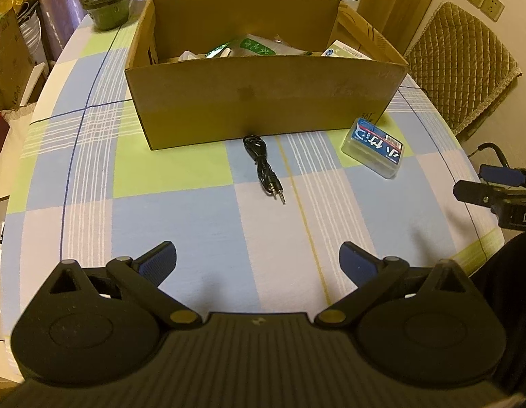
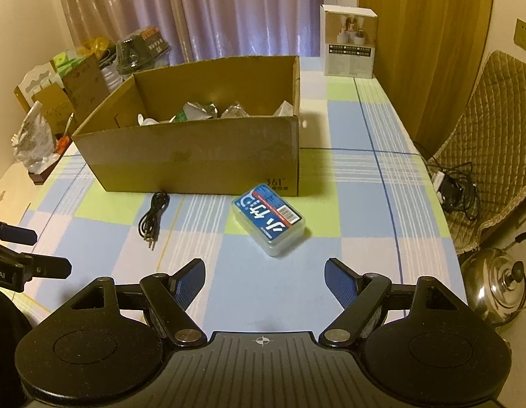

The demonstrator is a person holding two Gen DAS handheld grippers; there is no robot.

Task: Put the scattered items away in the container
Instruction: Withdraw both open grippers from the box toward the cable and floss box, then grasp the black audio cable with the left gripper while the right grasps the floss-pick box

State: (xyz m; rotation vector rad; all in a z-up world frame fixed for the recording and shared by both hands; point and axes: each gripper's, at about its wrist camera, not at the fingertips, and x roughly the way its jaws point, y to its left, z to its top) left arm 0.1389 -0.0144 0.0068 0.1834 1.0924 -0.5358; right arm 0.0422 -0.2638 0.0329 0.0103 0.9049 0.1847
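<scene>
Left wrist view: left gripper wide open, empty, black audio cable ahead touching the cardboard box; right wrist view: right gripper wide open, empty, clear plastic case just beside the box's front wall.

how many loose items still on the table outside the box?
2. The black audio cable lies coiled just in front of the cardboard box, near its middle; the clear plastic case sits by the box's front right corner. Box contents partly hidden.
</scene>
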